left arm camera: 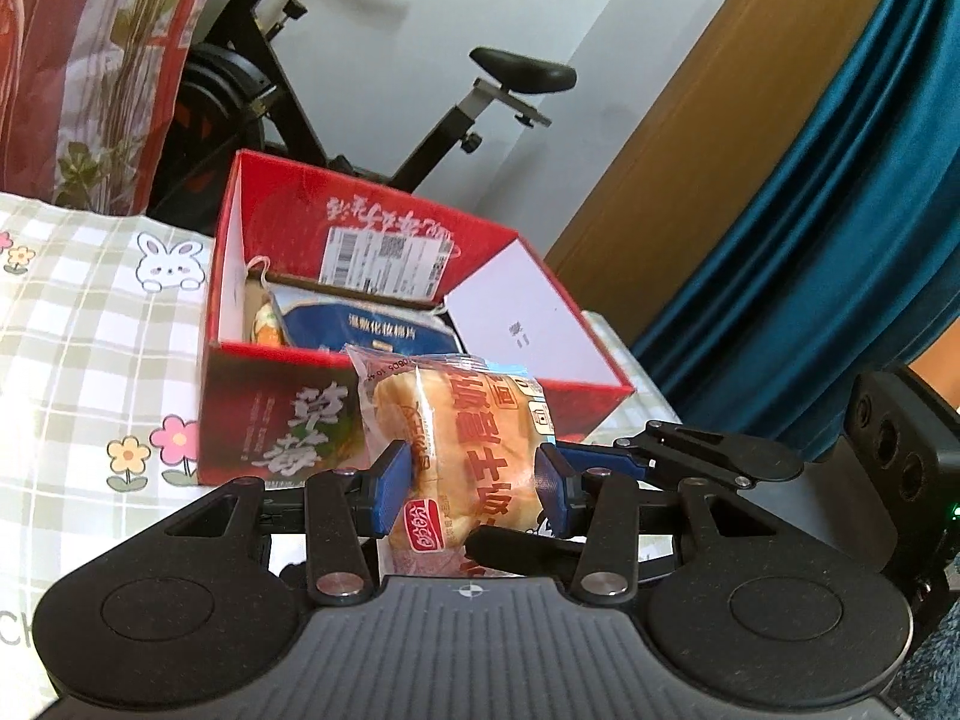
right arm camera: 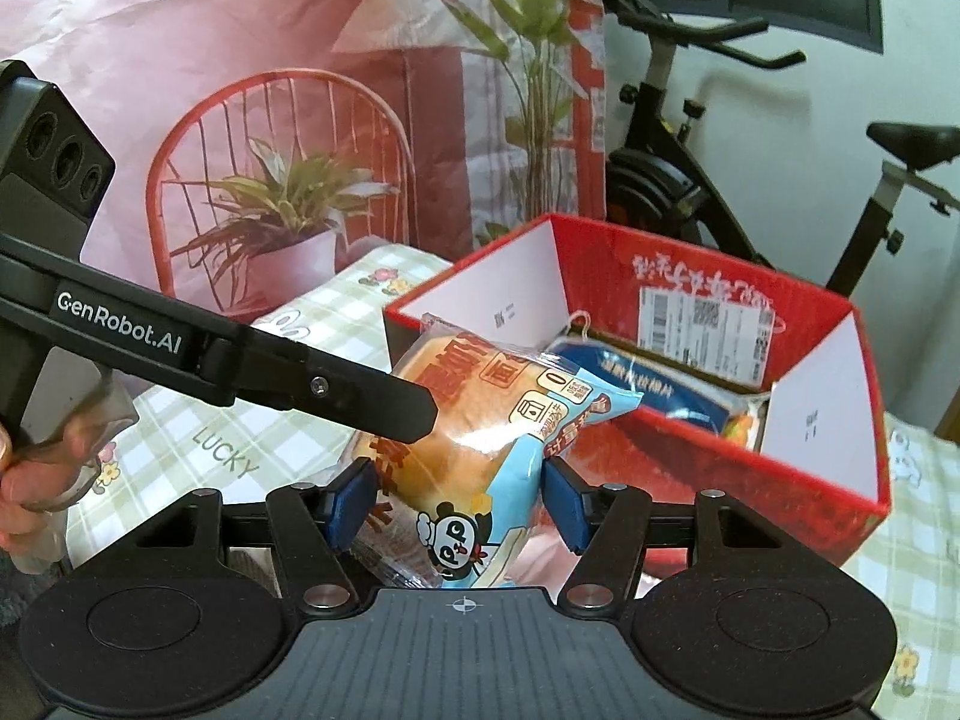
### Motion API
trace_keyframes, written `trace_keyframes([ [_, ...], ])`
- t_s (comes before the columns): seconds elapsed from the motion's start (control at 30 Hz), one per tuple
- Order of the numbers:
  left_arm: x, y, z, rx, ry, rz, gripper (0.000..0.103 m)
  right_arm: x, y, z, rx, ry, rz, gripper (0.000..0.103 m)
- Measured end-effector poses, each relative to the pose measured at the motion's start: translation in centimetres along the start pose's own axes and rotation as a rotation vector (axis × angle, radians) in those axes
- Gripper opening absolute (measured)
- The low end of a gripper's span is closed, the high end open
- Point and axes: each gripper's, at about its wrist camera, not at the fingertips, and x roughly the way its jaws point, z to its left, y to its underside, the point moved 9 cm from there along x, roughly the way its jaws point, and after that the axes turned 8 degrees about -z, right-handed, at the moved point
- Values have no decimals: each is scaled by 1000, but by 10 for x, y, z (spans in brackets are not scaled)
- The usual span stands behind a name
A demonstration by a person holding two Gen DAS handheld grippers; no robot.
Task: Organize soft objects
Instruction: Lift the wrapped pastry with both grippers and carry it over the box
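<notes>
With both sets of jaws clamped on it, the bread packet (left arm camera: 462, 456) hangs between the left gripper (left arm camera: 474, 483) and right gripper (right arm camera: 456, 501), pads squeezing each side. Just beyond sits the open red box (right arm camera: 708, 462), blue pouch (left arm camera: 384, 330) inside, on the checked bed sheet (left arm camera: 90, 336). Exercise bike (left arm camera: 420, 90) stands behind.

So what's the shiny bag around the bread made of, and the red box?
The bread bag looks like thin glossy plastic film: it crinkles, glints, and the bun shows through. The red box seems to be printed cardboard with a slight sheen: flat stiff walls, white inside, folded corners.
</notes>
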Motion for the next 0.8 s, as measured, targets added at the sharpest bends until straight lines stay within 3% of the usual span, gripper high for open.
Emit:
trace_keyframes([
  [0.43, 9, -35, -11, 30, 23, -46, 47, 1, -36, -19, -62, 17, -45, 56],
  [0.8, 79, -75, -13, -4, 55, -36, 47, 26, -70, -86, -125, 77, -43, 55],
])
